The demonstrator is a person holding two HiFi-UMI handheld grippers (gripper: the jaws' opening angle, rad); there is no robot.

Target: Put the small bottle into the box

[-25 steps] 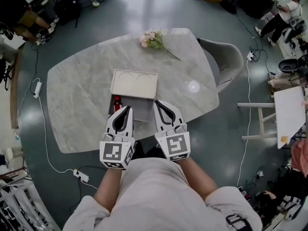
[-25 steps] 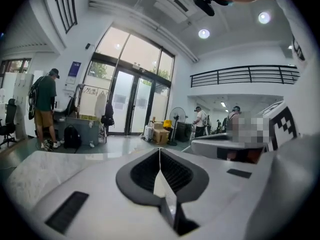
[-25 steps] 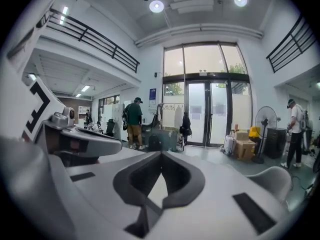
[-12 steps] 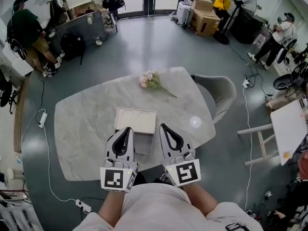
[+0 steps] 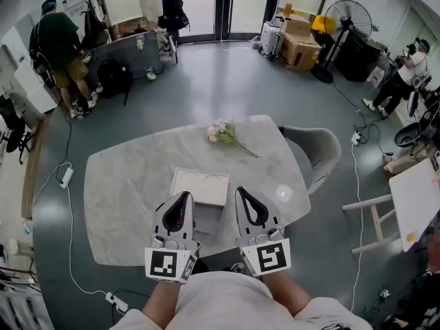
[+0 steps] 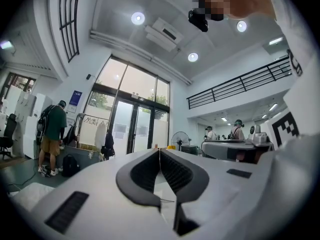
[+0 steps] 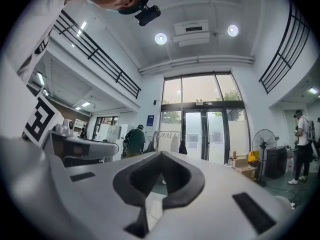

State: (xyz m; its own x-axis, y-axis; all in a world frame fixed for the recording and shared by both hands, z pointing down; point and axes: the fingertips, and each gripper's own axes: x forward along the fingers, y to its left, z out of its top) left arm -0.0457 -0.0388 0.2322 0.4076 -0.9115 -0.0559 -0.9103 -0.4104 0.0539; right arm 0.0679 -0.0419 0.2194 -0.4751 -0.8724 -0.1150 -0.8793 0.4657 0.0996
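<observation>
Now we see the box point(image 5: 201, 184) as a pale, flat, open thing on the grey table point(image 5: 124, 184) in the middle of the head view, and we cannot find the small bottle in any view. Our left gripper point(image 5: 183, 196) and right gripper point(image 5: 242, 192) point at the box's lower corners, both with jaws pressed together and nothing in them. Only the head view shows the box; the two gripper views look up at glass doors point(image 7: 200, 129) and ceiling lights point(image 6: 138, 18).
</observation>
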